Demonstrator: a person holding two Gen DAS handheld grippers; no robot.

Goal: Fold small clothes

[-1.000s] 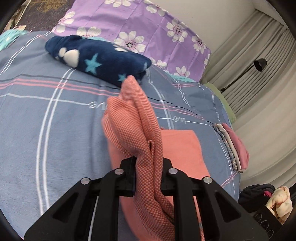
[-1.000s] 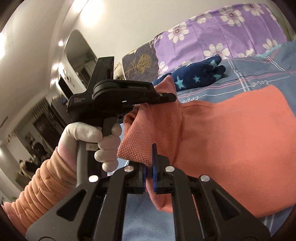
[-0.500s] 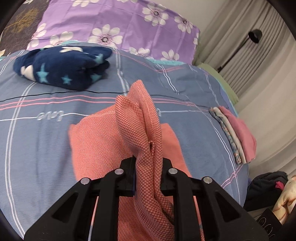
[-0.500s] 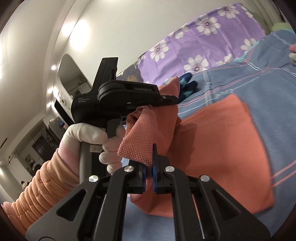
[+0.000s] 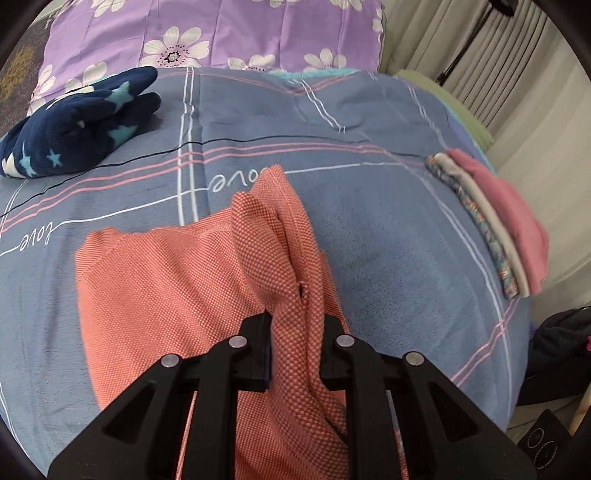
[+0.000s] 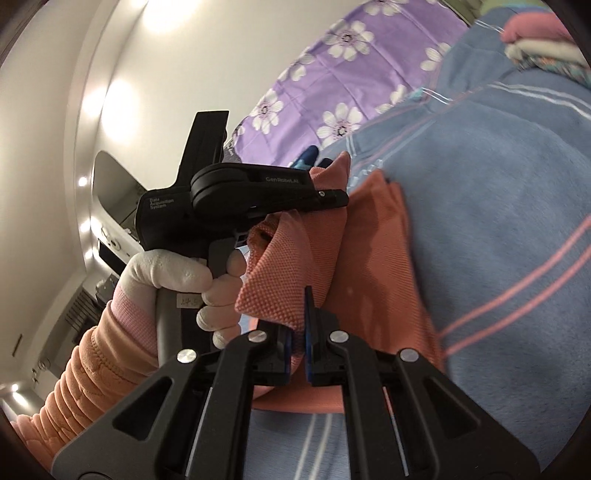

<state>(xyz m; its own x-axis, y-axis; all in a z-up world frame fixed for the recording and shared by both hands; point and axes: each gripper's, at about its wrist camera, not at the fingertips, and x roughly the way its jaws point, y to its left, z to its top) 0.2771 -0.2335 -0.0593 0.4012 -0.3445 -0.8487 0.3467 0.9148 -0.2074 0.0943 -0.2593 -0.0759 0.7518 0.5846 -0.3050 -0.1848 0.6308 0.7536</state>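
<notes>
I'm working over a bed (image 5: pixel 388 229) with a blue striped cover, purple flowered pillows (image 5: pixel 229 33) along its head edge and pale curtains past its far side. My left gripper (image 5: pixel 297 354) is clenched on a bunched fold of the orange-red garment (image 5: pixel 159 288), which lies partly spread near the bed's near edge with its gripped end raised off the cover. In the right wrist view, my right gripper (image 6: pixel 299 354) has its jaws nearly together, pinching another corner of the same cloth just beside the left tool, which a gloved hand (image 6: pixel 177 280) carries.

By my reading, this piece is mid-fold: one layer already lies flat and the lifted edge has yet to be laid over and smoothed. A small stack of folded clothes (image 5: pixel 491 221) sits at the bed's right edge, so some pieces look done. A navy star-print item (image 5: pixel 74 125) rests near the pillows, loosely rolled; I can't tell whether it awaits folding.
</notes>
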